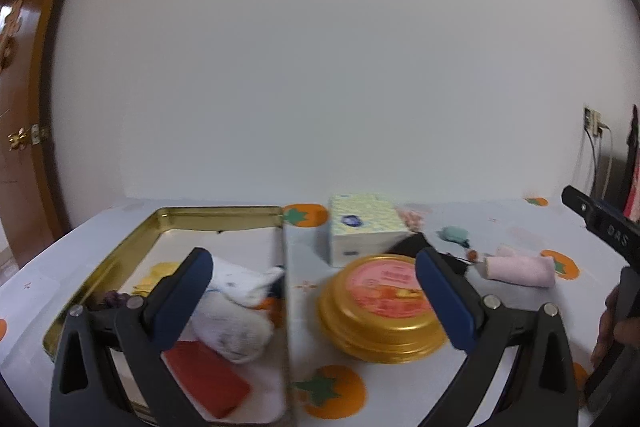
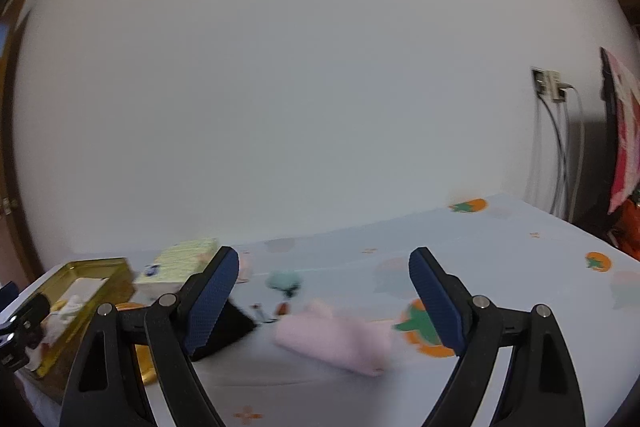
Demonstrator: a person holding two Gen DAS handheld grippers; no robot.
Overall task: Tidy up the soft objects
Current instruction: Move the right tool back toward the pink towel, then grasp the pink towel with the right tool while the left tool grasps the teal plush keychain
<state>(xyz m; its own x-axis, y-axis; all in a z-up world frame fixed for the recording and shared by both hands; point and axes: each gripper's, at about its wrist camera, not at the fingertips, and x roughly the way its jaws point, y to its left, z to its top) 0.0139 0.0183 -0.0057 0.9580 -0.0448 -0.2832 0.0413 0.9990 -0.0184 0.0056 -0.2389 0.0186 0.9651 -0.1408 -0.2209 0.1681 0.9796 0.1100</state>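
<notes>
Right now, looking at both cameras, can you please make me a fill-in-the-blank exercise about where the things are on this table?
1. The white sock lies inside the gold ____.
2. The pink roll lies on the ____, outside the tray.
3. The jaws of both the left gripper and the right gripper stand ____.
4. The round tin has a lid of pink and ____.

Missing words: tray; tablecloth; open; gold

Under my left tongs I see a glossy gold metal tin (image 1: pixel 120 247) holding a fuzzy white sock (image 1: pixel 236 311); ahead of my right, a soft matt pink cloth roll (image 2: pixel 336 339).
</notes>
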